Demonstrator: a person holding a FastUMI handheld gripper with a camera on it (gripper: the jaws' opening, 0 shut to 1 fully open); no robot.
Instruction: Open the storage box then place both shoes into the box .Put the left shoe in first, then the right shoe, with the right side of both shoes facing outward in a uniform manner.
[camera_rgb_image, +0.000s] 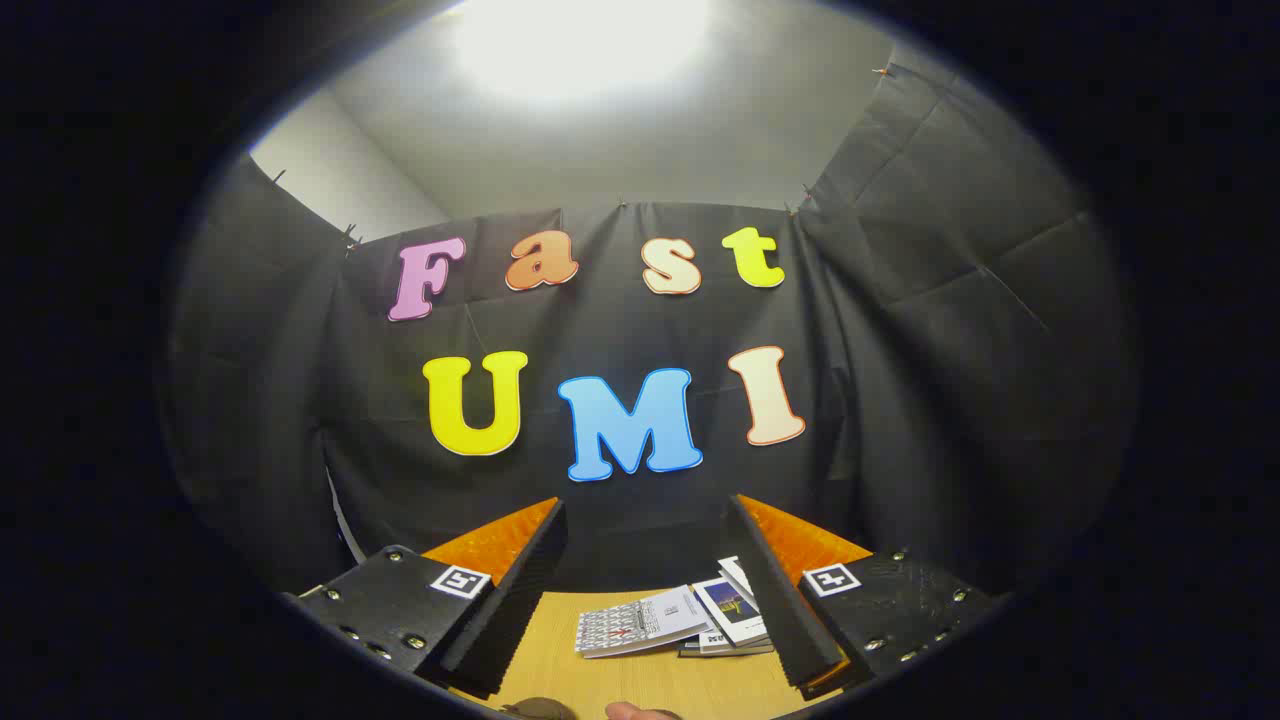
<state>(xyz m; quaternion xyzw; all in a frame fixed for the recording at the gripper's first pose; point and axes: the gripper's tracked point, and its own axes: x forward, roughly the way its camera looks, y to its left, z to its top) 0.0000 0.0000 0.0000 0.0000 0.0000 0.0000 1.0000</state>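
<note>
Far beyond my tongs (645, 560) hangs the black cloth wall (960, 330) of the booth. It goes around on both sides, creased in big folds, and small clips hold it along the top edge. Above the cloth I see a pale plain wall (330, 180) and a pale ceiling (720, 150), with one bright lamp (580, 40) glowing overhead.

Below the cloth, under my tongs and just ahead of them, there is a wooden table (660, 680) with a light, fine grain. My tongs are held level over it, pointing at the cloth wall. The two fingers (510, 590) stand wide apart and nothing is between them except air and the table.

On the table, just ahead of the fingers and nearer to the right one, lies a small pile of booklets (680, 620). They overlap each other, and the right finger covers part of the pile.

At the near edge of the table, under the gap of the tongs, I see a small dark rounded thing (540, 709) and beside it a fingertip (635, 711) of a person. I cannot tell what the dark thing is. The storage box and the shoes I cannot place from here.
</note>
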